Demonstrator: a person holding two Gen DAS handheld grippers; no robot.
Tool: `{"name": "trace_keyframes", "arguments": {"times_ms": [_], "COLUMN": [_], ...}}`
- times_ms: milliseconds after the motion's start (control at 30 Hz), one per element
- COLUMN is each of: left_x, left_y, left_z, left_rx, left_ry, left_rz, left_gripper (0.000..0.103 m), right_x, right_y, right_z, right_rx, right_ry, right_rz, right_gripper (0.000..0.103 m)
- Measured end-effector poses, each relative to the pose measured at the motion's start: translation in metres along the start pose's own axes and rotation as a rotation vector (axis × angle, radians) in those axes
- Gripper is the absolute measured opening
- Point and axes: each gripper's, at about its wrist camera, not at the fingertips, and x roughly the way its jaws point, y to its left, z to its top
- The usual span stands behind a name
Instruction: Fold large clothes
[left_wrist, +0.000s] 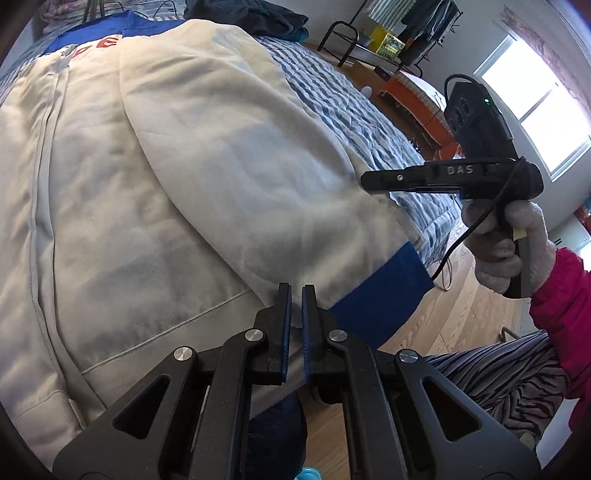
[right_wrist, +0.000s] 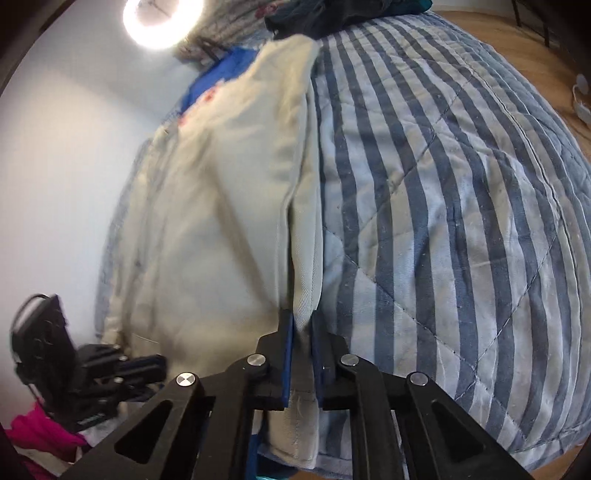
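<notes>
Looking down my left hand-held gripper, I see its blue pads nearly together on the hem of the cream jacket, a thin fold of cloth pinched between them. The jacket lies spread over the striped quilt on the bed, its zip running up toward 11 o'clock and a blue cuff hanging off the edge at 3 o'clock. My right hand-held gripper sits at 2 o'clock in that view, held in a gloved hand with a pink sleeve behind; its own camera shows narrow jaws clamped on the jacket's folded side edge, cloth filling the gap. Around the work: a dark clothes pile at 12 o'clock on the bed, a black metal rack and an orange-edged mattress on the wood floor toward 1 o'clock, a bright window at 2 o'clock
</notes>
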Motion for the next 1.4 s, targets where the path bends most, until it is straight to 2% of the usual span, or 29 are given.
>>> {"name": "trace_keyframes", "arguments": {"times_ms": [33, 67, 100, 133, 167, 233, 267, 333, 433, 533, 733, 900, 1133, 1300, 1400], "left_x": [0.0, -0.002, -0.002, -0.001, 0.003, 0.011, 0.015, 0.016, 0.001, -0.027, -0.102, -0.166, -0.238, -0.265, -0.268], "left_y": [0.0, 0.001, 0.002, 0.003, 0.004, 0.008, 0.011, 0.013, 0.013, 0.019, 0.048, 0.081, 0.13, 0.164, 0.179], "left_z": [0.0, 0.001, 0.002, 0.001, 0.001, 0.0, -0.001, -0.002, -0.001, 0.002, 0.008, 0.008, 0.004, -0.007, -0.015], "left_rx": [-0.004, -0.007, -0.007, -0.006, -0.01, -0.022, -0.029, -0.037, -0.049, -0.057, -0.107, -0.194, -0.277, -0.363, -0.401], "left_ry": [-0.004, -0.012, -0.014, -0.011, 0.0, 0.026, 0.035, 0.036, 0.024, -0.024, -0.165, -0.306, -0.47, -0.547, -0.559], "left_rz": [-0.006, -0.005, -0.001, -0.001, 0.003, -0.004, 0.0, -0.006, -0.016, -0.026, -0.002, 0.022, 0.063, 0.074, 0.078], "left_gripper": [0.001, 0.001, 0.001, 0.001, 0.001, 0.001, 0.001, 0.002, 0.002, 0.002, 0.002, 0.002, 0.002, 0.002, 0.002], "right_x": [-0.004, -0.007, -0.009, -0.009, -0.01, -0.003, 0.001, 0.0, -0.011, -0.02, -0.021, -0.001, 0.062, 0.115, 0.142], "right_y": [0.0, 0.001, 0.002, 0.003, 0.001, 0.002, 0.008, 0.019, 0.045, 0.076, 0.151, 0.209, 0.28, 0.303, 0.304], "right_z": [-0.001, -0.001, -0.001, -0.001, -0.001, -0.001, 0.0, -0.001, 0.0, 0.002, 0.0, -0.008, -0.021, -0.034, -0.038], "right_rx": [0.007, 0.007, 0.007, 0.007, 0.005, 0.002, -0.005, -0.037, -0.083, -0.149, -0.384, -0.588, -0.788, -0.851, -0.842], "right_ry": [-0.009, -0.012, -0.019, -0.032, -0.032, 0.004, 0.004, -0.009, -0.053, -0.098, -0.159, -0.164, -0.075, 0.03, 0.095], "right_rz": [0.052, 0.067, 0.059, 0.038, 0.026, -0.004, -0.024, -0.065, -0.15, -0.225, -0.411, -0.503, -0.466, -0.416, -0.39], "right_gripper": [0.019, 0.046, 0.058, 0.063, 0.046, 0.018, 0.01, 0.005, 0.002, 0.002, 0.001, 0.001, 0.001, 0.001, 0.002]}}
